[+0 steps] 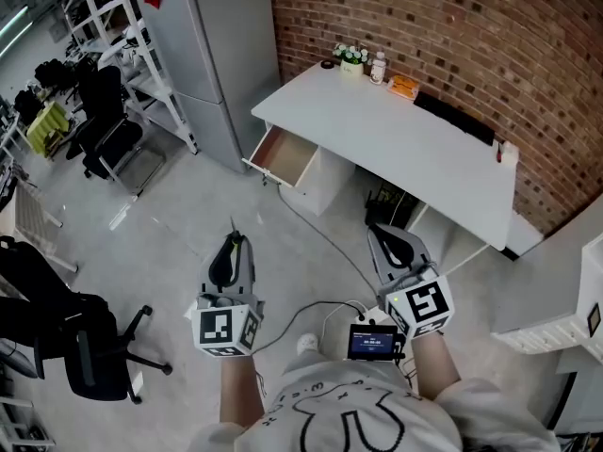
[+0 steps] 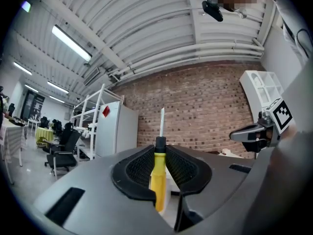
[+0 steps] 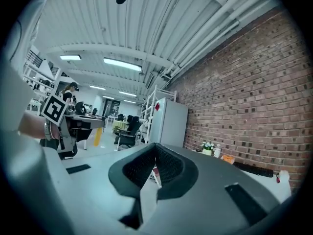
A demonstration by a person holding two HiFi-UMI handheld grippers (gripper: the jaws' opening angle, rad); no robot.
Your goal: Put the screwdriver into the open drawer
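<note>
A screwdriver (image 2: 157, 180) with a yellow handle and a thin metal shaft stands upright between the pads of my left gripper (image 2: 160, 148), which is shut on the handle. In the head view the left gripper (image 1: 234, 243) is held over the floor, well short of the white desk (image 1: 415, 149). The open drawer (image 1: 283, 155) juts from the desk's left end, its wooden inside showing. My right gripper (image 1: 382, 234) is level beside the left one; in its own view the right gripper (image 3: 155, 151) has its pads together with nothing between them.
On the desk's far edge by the brick wall are a small flower pot (image 1: 350, 56), a bottle (image 1: 379, 67), an orange item (image 1: 403, 87) and a long black object (image 1: 452, 119). A grey cabinet (image 1: 221, 55) stands left of the drawer. Office chairs (image 1: 85, 347) and a floor cable (image 1: 320, 238) are nearby.
</note>
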